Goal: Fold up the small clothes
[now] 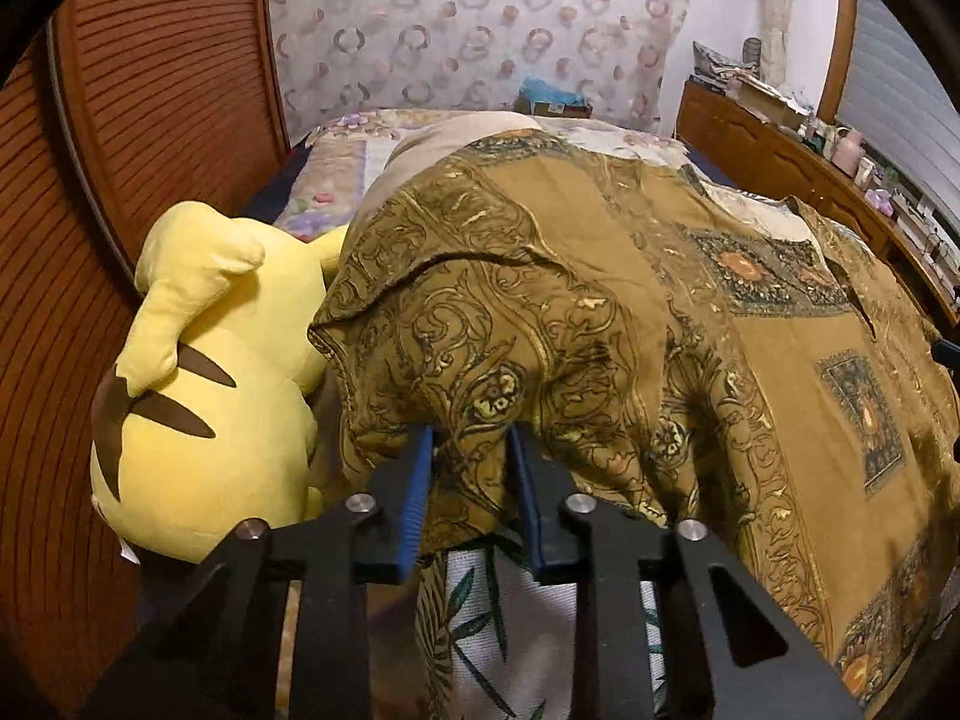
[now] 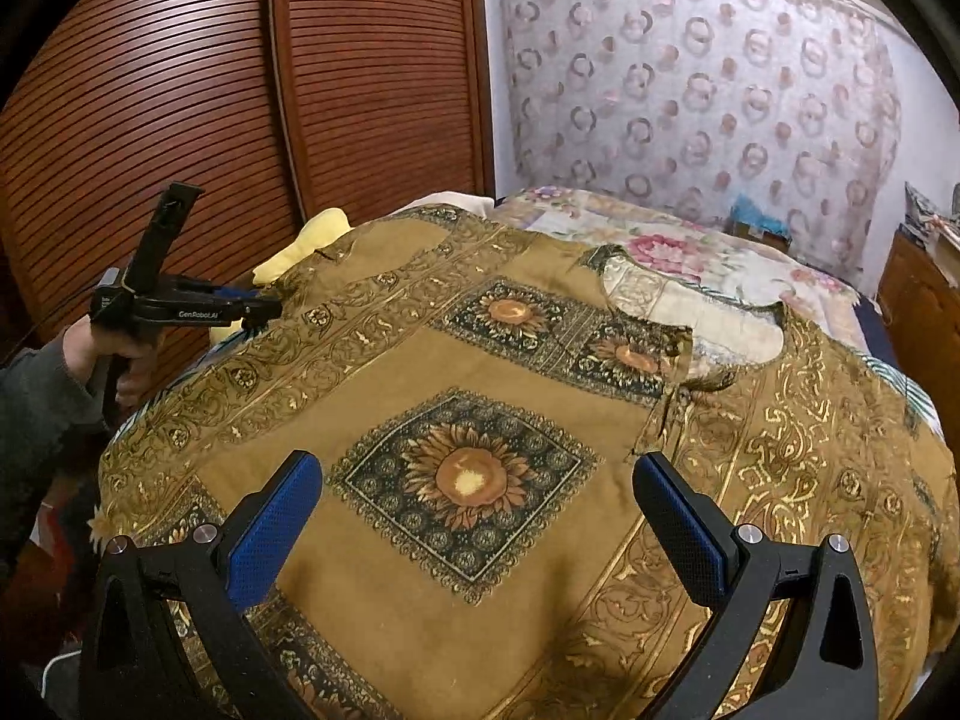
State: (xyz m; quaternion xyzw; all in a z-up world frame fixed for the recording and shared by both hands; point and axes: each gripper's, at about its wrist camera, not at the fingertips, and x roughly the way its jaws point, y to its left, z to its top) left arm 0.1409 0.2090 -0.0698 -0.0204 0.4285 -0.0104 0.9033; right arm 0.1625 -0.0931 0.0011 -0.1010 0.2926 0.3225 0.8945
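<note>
Left gripper has its jaws narrowed onto a bunched fold of the brown patterned shirt; both blue pads sit against the cloth on either side, so it reads as a pinch on the sleeve edge, cloth draping down between and over the tips. Right gripper is spread wide, nothing between the pads, hovering just above the shirt with the big sunflower square print directly between and ahead of its fingers. Shirt lies spread flat across the bed, neckline ahead and to the right of the right gripper, the rest running out past both fingers. From the right wrist view the left gripper is far off to the left at the shirt's edge, held by a hand in a grey sleeve. Yellow plush toy sits immediately left of the left gripper, against the shirt's hem, with the brown slatted wardrobe door behind it. White leaf-print fabric shows under the left gripper, below the pinched fold. Floral bedcover and a ring-patterned curtain are further ahead; a wooden dresser is well off to the right
</note>
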